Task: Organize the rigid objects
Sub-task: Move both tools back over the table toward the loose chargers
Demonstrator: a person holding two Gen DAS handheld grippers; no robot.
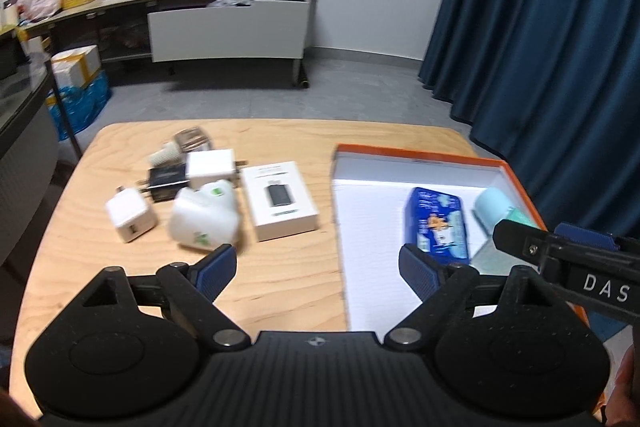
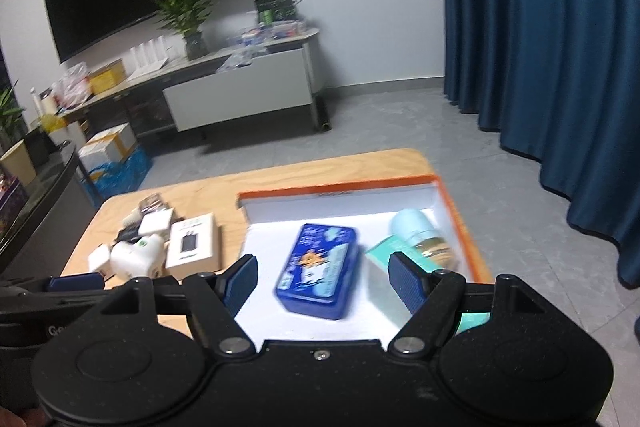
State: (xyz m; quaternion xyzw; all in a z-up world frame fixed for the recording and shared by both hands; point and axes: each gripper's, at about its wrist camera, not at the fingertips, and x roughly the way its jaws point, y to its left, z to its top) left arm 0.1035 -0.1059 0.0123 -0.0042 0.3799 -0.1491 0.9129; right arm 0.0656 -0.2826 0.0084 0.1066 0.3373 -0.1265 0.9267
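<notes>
Both the left gripper [image 1: 316, 267] and right gripper [image 2: 322, 277] gape empty over the wooden table [image 1: 288, 143].

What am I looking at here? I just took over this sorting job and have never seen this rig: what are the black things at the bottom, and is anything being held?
No robot arm here: a person holds one pair of tongs in each hand, and each has a camera looking forward along its fingers. The left tongs fill the bottom of the left wrist view, the right tongs the bottom of the right wrist view. Both are open and hold nothing.

On the wooden table, to the left, lies a heap of white chargers, a black adapter and a small white box. To the right is an orange-rimmed tray, holding a blue tin and a pale blue bottle.
</notes>
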